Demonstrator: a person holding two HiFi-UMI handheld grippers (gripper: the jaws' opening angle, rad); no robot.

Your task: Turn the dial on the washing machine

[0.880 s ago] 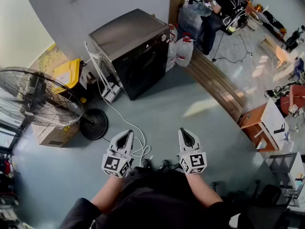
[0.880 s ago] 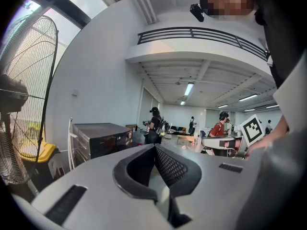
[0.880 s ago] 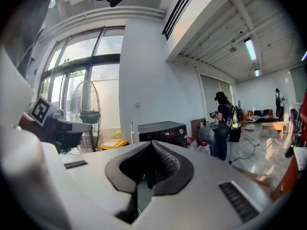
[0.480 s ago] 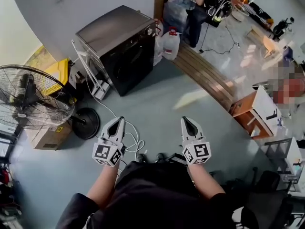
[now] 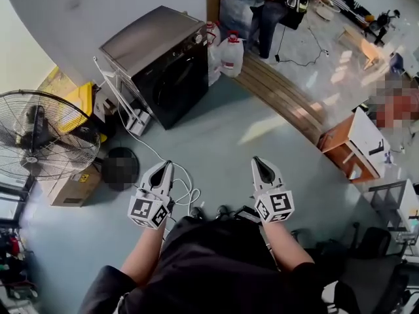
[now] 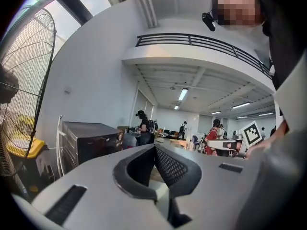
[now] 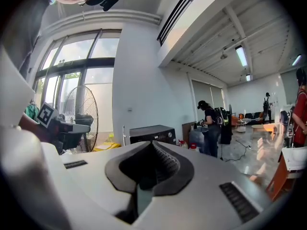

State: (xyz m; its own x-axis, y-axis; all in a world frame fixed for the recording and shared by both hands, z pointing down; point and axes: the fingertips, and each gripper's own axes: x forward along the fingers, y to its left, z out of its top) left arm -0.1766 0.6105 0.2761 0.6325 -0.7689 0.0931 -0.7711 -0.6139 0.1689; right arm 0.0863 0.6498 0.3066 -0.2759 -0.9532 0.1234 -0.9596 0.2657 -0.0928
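Washing machine [image 5: 160, 70] sits well ahead of both claws, across open floor. Left claw [image 5: 166, 166] and right claw [image 5: 256, 161] are clenched, empty. White cable [image 5: 152, 150] trails just ahead of the left one and could snag feet on approach, I'd say.

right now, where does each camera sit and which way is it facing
Head view: on the person's head, looking steeply down at the floor, washer ahead; both forearms, the left gripper and the right gripper show.
Left gripper view: on the left gripper, looking along its shut jaws toward the washer; the right gripper's cube shows at right.
Right gripper view: on the right gripper, looking along its shut jaws toward the washer; the left gripper shows at left.
Shared: all three show the washer and fan.
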